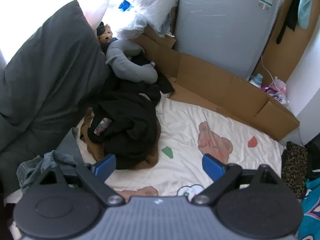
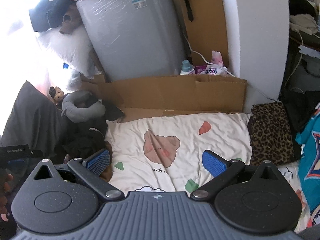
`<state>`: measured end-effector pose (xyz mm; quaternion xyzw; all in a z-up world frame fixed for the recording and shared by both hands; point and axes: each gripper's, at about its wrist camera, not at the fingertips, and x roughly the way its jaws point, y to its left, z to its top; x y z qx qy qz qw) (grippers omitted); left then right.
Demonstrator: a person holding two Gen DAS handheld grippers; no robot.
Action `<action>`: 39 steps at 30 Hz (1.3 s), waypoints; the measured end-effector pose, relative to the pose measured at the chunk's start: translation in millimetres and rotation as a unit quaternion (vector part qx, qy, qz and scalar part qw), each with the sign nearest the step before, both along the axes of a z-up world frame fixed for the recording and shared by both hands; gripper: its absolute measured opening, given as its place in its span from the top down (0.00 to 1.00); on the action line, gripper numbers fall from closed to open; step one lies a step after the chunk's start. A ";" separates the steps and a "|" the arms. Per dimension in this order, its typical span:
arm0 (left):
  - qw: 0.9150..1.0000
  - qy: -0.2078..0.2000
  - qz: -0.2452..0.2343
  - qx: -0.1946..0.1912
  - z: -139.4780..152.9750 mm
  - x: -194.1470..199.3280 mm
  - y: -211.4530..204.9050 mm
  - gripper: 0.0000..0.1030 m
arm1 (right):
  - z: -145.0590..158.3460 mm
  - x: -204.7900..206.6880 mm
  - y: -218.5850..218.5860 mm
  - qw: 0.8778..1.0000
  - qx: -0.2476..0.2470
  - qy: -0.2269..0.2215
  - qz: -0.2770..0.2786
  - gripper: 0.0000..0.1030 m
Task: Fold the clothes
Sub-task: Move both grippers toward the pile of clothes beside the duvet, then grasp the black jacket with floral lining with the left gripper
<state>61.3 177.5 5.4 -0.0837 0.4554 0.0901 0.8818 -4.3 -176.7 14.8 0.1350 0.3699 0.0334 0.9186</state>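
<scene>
Left wrist view looks down on a cream bedsheet printed with pink blobs and small green and red shapes (image 1: 186, 120), where the left gripper (image 1: 159, 167) hangs with its blue-padded fingers (image 1: 213, 168) spread wide and nothing between them. A heap of crumpled black clothes with a brown garment underneath (image 1: 128, 128) lies at the sheet's left side, touching a large dark grey pillow (image 1: 48, 76) and, farther back, a grey U-shaped neck cushion (image 1: 128, 64). Flattened brown cardboard (image 1: 220, 92) lines the far edge of the bed, standing against a grey plastic-wrapped upright appliance (image 1: 224, 28). Right wrist view shows the right gripper (image 2: 158, 165) with its fingers (image 2: 214, 165) likewise wide apart and empty, above the middle of the sheet (image 2: 210, 140). The black heap (image 2: 86, 140) sits just beside its left finger, while a folded leopard-print cloth (image 2: 270, 134) lies at the sheet's right edge, next to a teal garment with an orange and white graphic (image 2: 312, 156). Between the heap and the leopard cloth the sheet is bare and wrinkled, back to the cardboard (image 2: 180, 94).
</scene>
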 end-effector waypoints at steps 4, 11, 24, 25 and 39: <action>1.000 -0.003 0.009 -0.006 -9.4 6.7 14.5 0.08 | -8.9 9.8 7.1 1.000 0.005 -0.004 0.007 0.02; 1.000 0.000 0.018 -0.006 -30.0 16.4 34.7 0.09 | -32.8 33.1 15.5 1.000 0.015 0.003 0.026 0.02; 0.998 0.005 0.061 -0.015 -85.3 42.8 70.8 0.15 | -88.7 84.1 27.4 0.999 0.008 0.016 0.036 0.02; 0.998 0.005 0.060 -0.011 -89.6 45.7 70.9 0.15 | -93.2 86.9 28.1 0.999 0.008 0.016 0.035 0.02; 0.996 -0.016 0.085 -0.018 -161.9 66.9 87.9 0.15 | -162.3 121.8 65.2 0.996 0.015 0.026 0.082 0.02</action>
